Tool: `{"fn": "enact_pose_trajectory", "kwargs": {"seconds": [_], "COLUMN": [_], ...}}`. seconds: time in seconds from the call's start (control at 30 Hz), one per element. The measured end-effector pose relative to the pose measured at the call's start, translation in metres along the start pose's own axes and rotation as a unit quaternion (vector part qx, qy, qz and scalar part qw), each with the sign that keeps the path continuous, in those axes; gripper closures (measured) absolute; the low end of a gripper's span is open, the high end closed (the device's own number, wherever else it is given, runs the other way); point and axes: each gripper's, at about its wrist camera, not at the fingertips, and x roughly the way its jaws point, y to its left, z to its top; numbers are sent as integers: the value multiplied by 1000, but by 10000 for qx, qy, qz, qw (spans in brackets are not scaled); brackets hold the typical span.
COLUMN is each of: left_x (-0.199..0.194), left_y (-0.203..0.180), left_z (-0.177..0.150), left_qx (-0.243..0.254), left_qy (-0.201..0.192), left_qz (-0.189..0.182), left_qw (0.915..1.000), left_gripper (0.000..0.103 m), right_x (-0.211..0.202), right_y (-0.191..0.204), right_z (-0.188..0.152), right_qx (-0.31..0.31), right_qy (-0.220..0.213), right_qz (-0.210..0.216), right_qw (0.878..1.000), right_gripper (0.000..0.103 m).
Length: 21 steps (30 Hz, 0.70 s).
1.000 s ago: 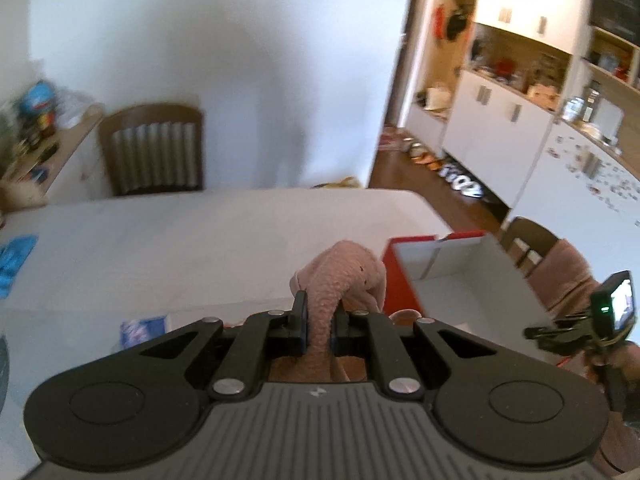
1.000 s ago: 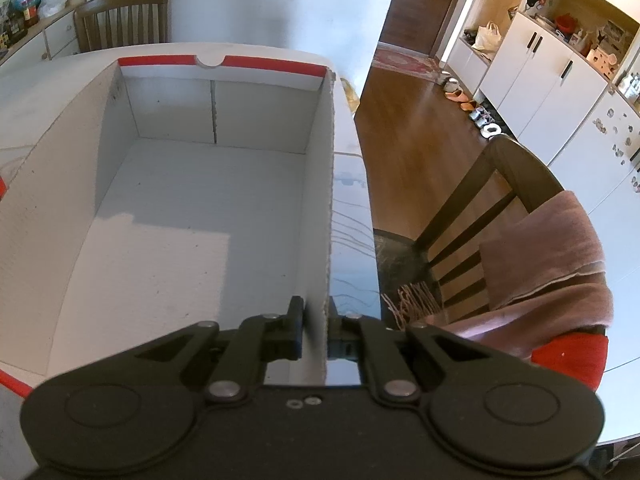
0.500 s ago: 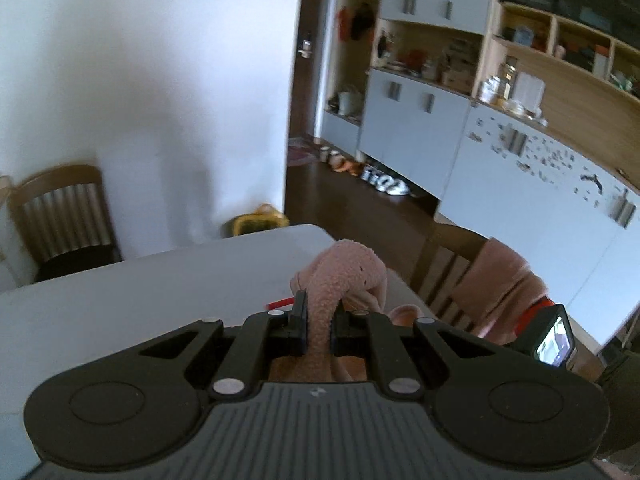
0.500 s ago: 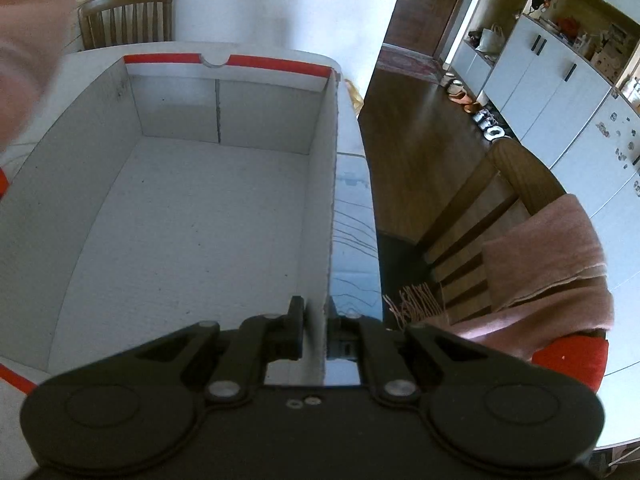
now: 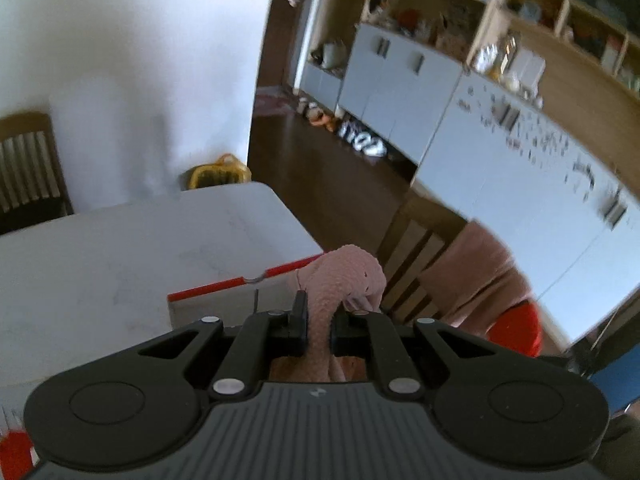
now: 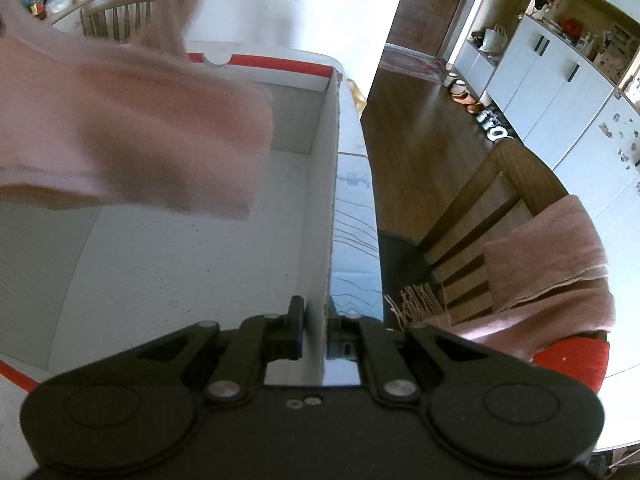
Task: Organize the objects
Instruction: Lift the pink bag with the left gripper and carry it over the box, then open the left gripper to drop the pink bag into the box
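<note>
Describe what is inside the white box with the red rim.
The box shows only bare white floor and walls on its near and right sides. A pink cloth, hanging blurred above the opening, covers its far left part, so that area cannot be checked.

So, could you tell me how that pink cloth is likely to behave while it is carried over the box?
The pink cloth is probably floppy: it bunches between the left gripper fingers and drapes over the white box. It looks light and should settle softly, not roll.
</note>
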Motion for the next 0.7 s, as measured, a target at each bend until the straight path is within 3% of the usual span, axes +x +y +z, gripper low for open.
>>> {"fn": "enact_pose_trajectory", "kwargs": {"seconds": [0.37, 0.7], "left_x": [83, 105], "left_y": [-7, 1], "left_z": [-39, -69], "left_qx": [308, 328], "left_qy": [1006, 1605], "left_qz": [54, 101], "left_qw": [9944, 9864], "left_gripper": [94, 93], "right_x": [1, 3], "right_y": [-1, -1], "right_z": [0, -2], "right_qx": [28, -31], "right_qy": [6, -22], "right_qz": [27, 55], "right_qw": [10000, 10000], "right_gripper": [97, 97]}}
